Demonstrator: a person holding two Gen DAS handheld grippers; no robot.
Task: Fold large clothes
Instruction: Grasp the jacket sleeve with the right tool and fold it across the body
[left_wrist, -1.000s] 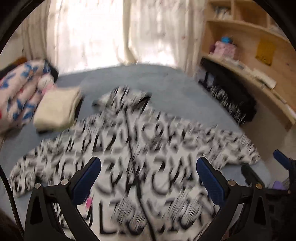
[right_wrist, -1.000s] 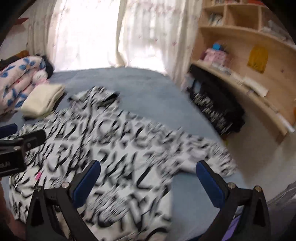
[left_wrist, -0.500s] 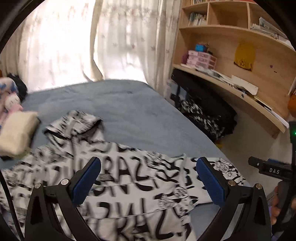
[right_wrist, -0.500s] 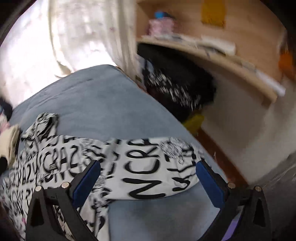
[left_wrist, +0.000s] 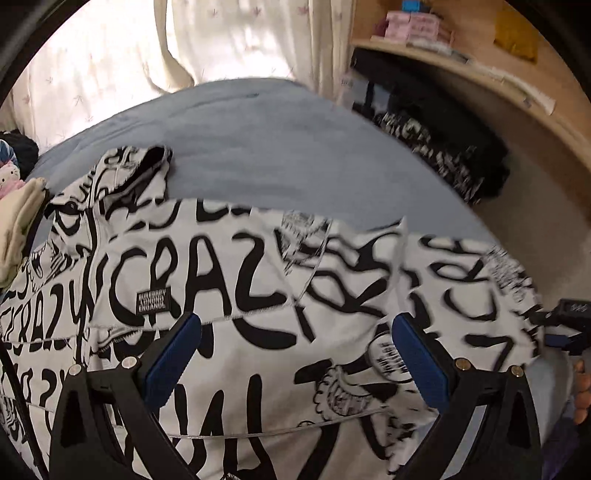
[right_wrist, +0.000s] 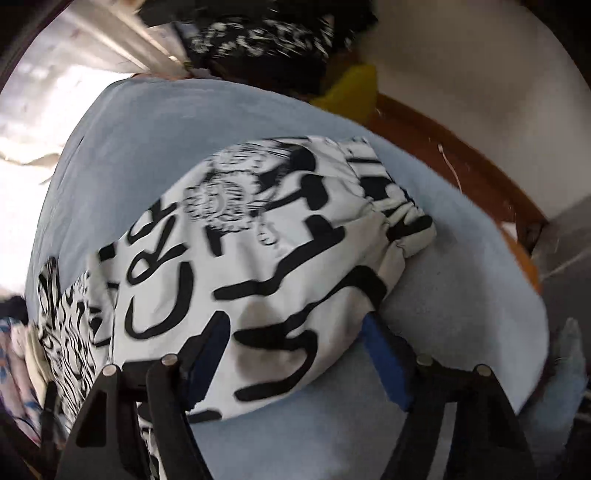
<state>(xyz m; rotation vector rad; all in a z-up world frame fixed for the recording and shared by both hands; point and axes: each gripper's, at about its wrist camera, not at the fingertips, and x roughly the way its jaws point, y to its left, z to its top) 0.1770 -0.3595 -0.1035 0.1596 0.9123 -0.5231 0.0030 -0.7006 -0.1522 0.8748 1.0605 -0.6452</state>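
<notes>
Straddling the sleeve (right_wrist: 258, 258) of the black-and-white jacket (left_wrist: 236, 295) spread on the blue bed (left_wrist: 258, 140), the right claw (right_wrist: 291, 354) is spread; the left claw (left_wrist: 295, 354) hovers spread too. Closing here risks pinching one layer, or bedcover at 5 o'clock.

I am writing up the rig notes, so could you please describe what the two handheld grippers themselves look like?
Both look alike. The left gripper and right gripper each have two black angular plastic arms with triangular cut-outs, silver round pivot bolts, and flat rectangular blue textured pads on the fingers. No cables or markings show on them.
</notes>
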